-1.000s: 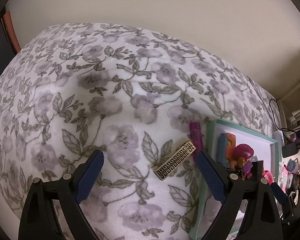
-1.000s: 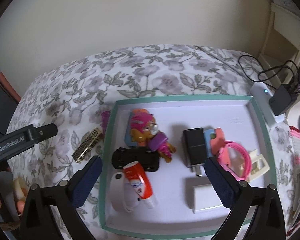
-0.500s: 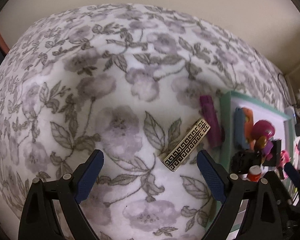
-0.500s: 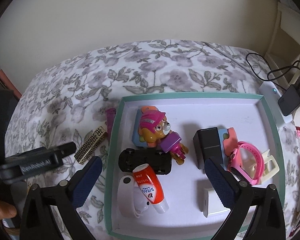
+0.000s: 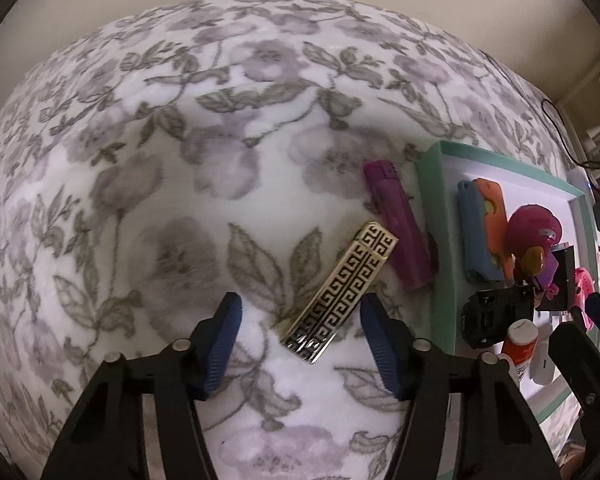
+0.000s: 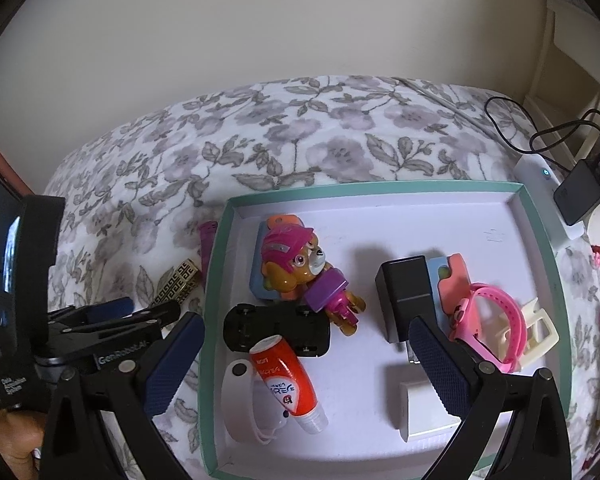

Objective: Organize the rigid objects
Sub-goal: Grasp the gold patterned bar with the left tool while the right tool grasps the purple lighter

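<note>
A flat gold-and-black patterned bar (image 5: 340, 292) lies on the floral bedspread, beside a purple lighter (image 5: 398, 228). My left gripper (image 5: 300, 330) is open, low over the bedspread, its jaws on either side of the bar's near end without touching it. The bar (image 6: 176, 284) and the left gripper (image 6: 140, 308) also show in the right wrist view. My right gripper (image 6: 306, 340) is open and empty above the teal-rimmed tray (image 6: 216, 280), which holds a toy pup (image 6: 296, 268), a black toy car (image 6: 276, 328), a red tube (image 6: 284, 380), a black charger (image 6: 408, 292) and a pink watch (image 6: 496, 320).
The tray's left wall (image 5: 432, 216) stands just right of the lighter. A white adapter (image 6: 420, 408) and a cream clip (image 6: 536, 332) also lie in the tray. A power strip with a black plug and cable (image 6: 576, 196) sits at the far right. A wall runs behind the bed.
My left gripper has moved down and forward, and its jaws have narrowed around the bar's near end. The right gripper has drifted slightly over the tray.
</note>
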`<move>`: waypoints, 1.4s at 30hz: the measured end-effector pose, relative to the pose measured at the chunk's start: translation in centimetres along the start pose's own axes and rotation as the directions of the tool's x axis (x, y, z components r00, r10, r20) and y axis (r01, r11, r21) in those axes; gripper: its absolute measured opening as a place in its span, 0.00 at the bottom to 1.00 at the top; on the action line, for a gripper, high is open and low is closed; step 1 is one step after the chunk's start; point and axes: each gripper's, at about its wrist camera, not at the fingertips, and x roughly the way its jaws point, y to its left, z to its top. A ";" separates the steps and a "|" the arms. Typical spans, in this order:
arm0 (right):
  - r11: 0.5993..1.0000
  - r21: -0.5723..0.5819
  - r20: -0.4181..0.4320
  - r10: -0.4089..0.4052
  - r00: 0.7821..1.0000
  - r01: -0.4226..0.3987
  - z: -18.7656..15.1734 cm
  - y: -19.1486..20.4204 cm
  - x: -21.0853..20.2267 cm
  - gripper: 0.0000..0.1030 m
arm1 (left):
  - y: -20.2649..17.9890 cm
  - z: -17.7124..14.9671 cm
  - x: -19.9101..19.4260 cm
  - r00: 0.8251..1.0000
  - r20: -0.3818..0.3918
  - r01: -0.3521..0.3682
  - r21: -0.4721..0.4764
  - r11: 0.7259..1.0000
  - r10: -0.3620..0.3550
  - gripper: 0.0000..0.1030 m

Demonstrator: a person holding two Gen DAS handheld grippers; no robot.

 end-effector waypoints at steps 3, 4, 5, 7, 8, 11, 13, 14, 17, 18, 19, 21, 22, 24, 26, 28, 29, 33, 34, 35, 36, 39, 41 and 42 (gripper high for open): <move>1.000 -0.001 0.000 -0.003 1.000 0.003 0.1 0.0 0.1 1.00 | -0.7 0.3 0.2 1.000 0.002 0.003 0.025 1.000 -0.003 0.49; 1.000 0.001 0.000 -0.003 1.000 0.003 0.2 0.0 0.2 1.00 | -1.0 0.3 0.2 1.000 0.004 0.007 0.033 0.999 -0.007 0.46; 1.000 0.003 0.001 -0.001 1.000 0.001 0.2 0.0 0.2 1.00 | -1.1 0.4 0.2 1.000 0.004 0.013 0.037 0.999 -0.013 0.42; 1.000 0.006 0.006 0.006 1.000 -0.006 0.5 0.0 0.2 1.00 | -1.5 0.4 0.2 1.000 0.004 0.026 0.041 0.999 -0.026 0.37; 1.000 0.006 0.012 0.006 1.000 -0.006 0.6 0.1 0.2 1.00 | -1.5 0.5 0.2 0.999 0.004 0.032 0.040 0.999 -0.032 0.35; 1.000 0.001 0.040 0.010 0.999 -0.010 1.2 0.4 0.0 1.00 | -1.7 0.6 0.3 0.999 0.004 0.045 0.038 0.998 -0.045 0.31; 1.000 -0.001 0.060 0.029 0.998 -0.029 1.7 0.9 -0.2 1.00 | -1.3 0.7 0.3 0.998 0.002 0.058 0.028 0.998 -0.058 0.30; 0.999 -0.005 0.066 0.037 0.997 -0.036 1.9 1.1 -0.2 1.00 | -1.0 0.8 0.3 0.998 0.002 0.065 0.019 0.998 -0.065 0.29; 0.998 -0.046 0.077 0.049 0.996 -0.045 2.4 2.4 0.0 0.98 | 0.2 1.0 0.2 0.998 0.003 0.062 -0.005 0.998 -0.062 0.23; 0.997 -0.065 0.077 0.049 0.996 -0.044 2.5 3.0 0.1 0.95 | 0.6 1.1 0.2 0.998 0.005 0.060 -0.016 0.998 -0.060 0.22; 0.995 -0.088 0.076 0.048 0.996 -0.041 2.6 3.6 0.4 0.93 | 1.1 1.2 0.1 0.998 0.007 0.059 -0.028 0.998 -0.059 0.21; 0.993 -0.116 0.069 0.043 0.997 -0.035 2.7 4.4 0.9 0.84 | 2.2 1.5 0.1 0.999 0.013 0.044 -0.050 0.998 -0.044 0.20; 0.991 -0.131 0.063 0.041 0.997 -0.032 2.8 4.9 1.3 0.81 | 2.7 1.6 0.0 0.999 0.015 0.029 -0.060 0.998 -0.029 0.20; 0.987 -0.156 0.051 0.035 0.998 -0.027 2.9 5.8 2.1 0.76 | 3.7 1.5 -0.2 1.000 0.017 0.011 -0.079 0.997 -0.010 0.20; 0.983 -0.179 0.039 0.036 0.999 -0.028 3.1 6.4 2.7 0.72 | 5.1 1.6 -0.2 1.000 0.019 0.015 -0.110 0.994 -0.012 0.20; 0.978 -0.205 0.030 0.035 0.999 -0.028 3.3 7.4 3.3 0.66 | 6.3 1.6 -0.3 1.000 0.022 0.020 -0.135 0.991 -0.017 0.20; 0.977 -0.213 0.028 0.033 0.999 -0.026 3.5 7.7 3.5 0.63 | 6.8 1.7 -0.4 1.000 0.023 0.022 -0.148 0.989 -0.018 0.20; 0.969 -0.247 0.020 0.032 0.999 -0.026 4.3 9.2 4.3 0.51 | 8.6 1.5 -0.9 0.999 0.028 0.023 -0.181 0.983 -0.019 0.20; 0.966 -0.256 0.014 0.029 0.999 -0.025 4.5 9.6 4.6 0.51 | 9.0 1.5 -1.0 0.999 0.031 0.029 -0.188 0.982 -0.023 0.20; 0.964 -0.263 0.008 0.032 0.999 -0.028 4.6 9.9 4.8 0.50 | 9.4 1.4 -1.1 0.999 0.032 0.034 -0.195 0.980 -0.028 0.20; 0.962 -0.270 0.001 0.033 0.999 -0.031 4.8 10.2 5.1 0.46 | 9.6 1.4 -1.2 0.999 0.032 0.039 -0.201 0.979 -0.034 0.20; 0.956 -0.291 -0.023 0.019 1.000 -0.025 5.0 11.2 6.2 0.45 | 9.9 0.8 -1.2 0.998 0.031 0.051 -0.206 0.977 -0.045 0.20; 0.950 -0.311 -0.037 0.001 0.999 -0.013 5.0 11.9 7.0 0.41 | 10.0 0.5 -1.4 0.998 0.033 0.058 -0.211 0.976 -0.052 0.20; 0.945 -0.327 -0.043 -0.012 0.999 -0.003 5.0 12.3 7.4 0.40 | 10.1 0.7 -1.2 0.998 0.034 0.063 -0.215 0.975 -0.057 0.20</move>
